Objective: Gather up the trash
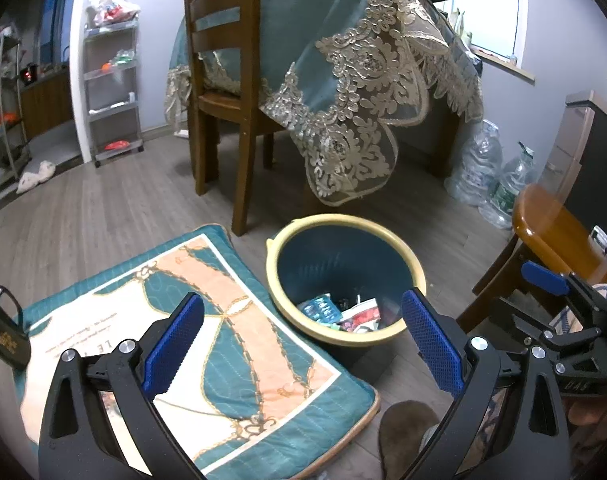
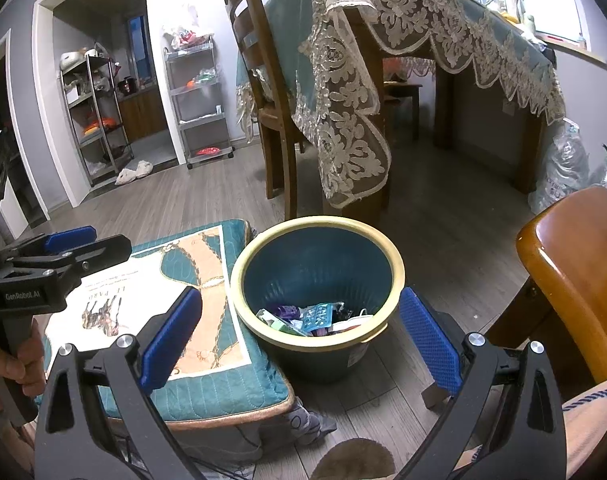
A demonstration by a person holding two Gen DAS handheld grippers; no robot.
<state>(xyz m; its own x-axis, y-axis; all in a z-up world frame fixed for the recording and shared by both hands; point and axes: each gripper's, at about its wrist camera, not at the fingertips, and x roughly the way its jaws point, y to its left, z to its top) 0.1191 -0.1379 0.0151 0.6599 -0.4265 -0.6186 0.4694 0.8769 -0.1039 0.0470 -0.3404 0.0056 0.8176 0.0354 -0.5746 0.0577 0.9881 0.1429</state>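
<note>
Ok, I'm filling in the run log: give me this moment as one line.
left tool: open, empty | right tool: open, empty | bin: on floor beside cushion, wrappers inside

The bin's (image 2: 317,276) mouth is lying open from above. A cushion (image 2: 207,320) is pressing against its left rim, a wooden chair (image 2: 575,280) is crowding the right, and hanging lace (image 2: 343,120) is closing off the far side.

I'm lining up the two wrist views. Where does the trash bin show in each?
Left wrist: trash bin lower centre, right of the cushion.
Right wrist: trash bin centre, right of the cushion.
Shared landmark: lace tablecloth corner hanging above the bin.
</note>
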